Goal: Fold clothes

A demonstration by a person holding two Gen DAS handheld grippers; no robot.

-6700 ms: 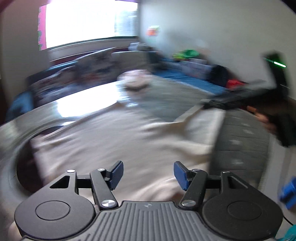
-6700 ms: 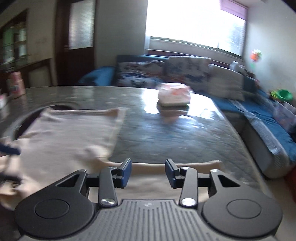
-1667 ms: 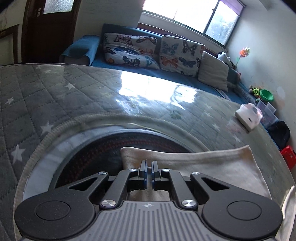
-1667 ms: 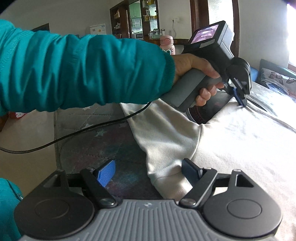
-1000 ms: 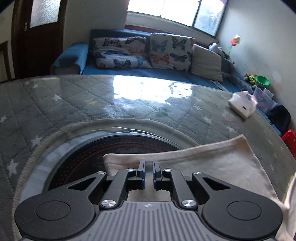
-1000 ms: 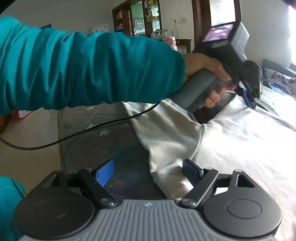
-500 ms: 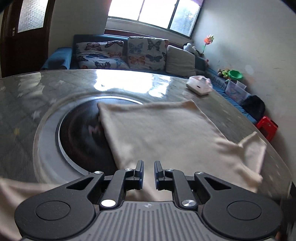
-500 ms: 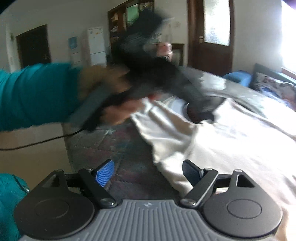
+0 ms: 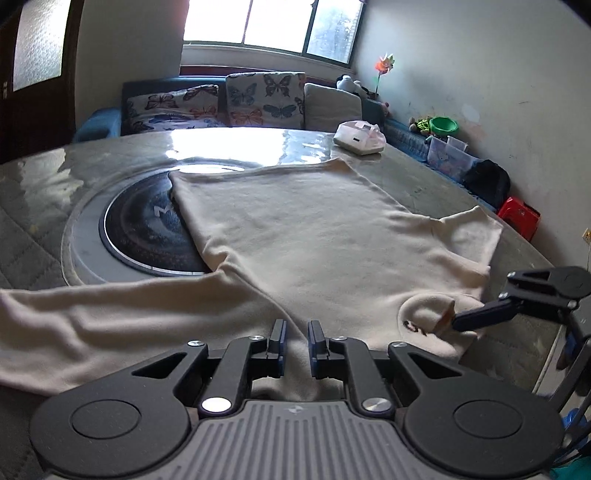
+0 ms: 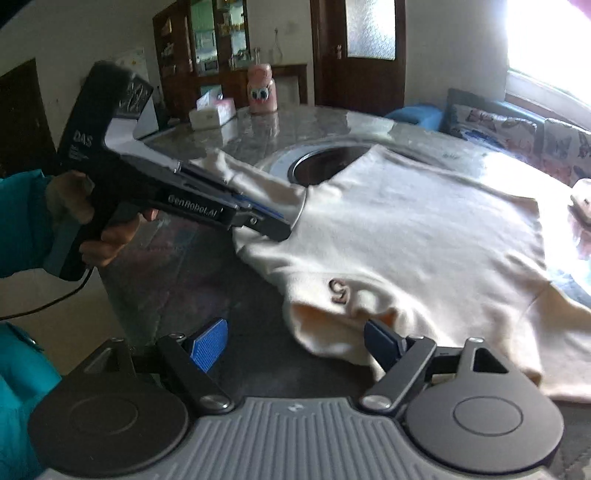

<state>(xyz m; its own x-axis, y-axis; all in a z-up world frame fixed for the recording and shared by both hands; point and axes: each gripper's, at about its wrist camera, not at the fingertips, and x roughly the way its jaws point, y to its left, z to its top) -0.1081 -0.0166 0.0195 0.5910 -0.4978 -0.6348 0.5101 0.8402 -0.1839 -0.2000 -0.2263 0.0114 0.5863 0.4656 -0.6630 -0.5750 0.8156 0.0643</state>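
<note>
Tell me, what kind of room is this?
Most likely a living and dining room in a home. A sofa with butterfly cushions stands under a window, a cream sweater lies spread on a big round table, and a wooden cabinet stands behind.

The left gripper (image 10: 271, 218) is showing "GenRobot.AI" along its body and "DAS" on its handle. The cream garment (image 10: 424, 236) is bearing a dark mark reading like "G".
</note>
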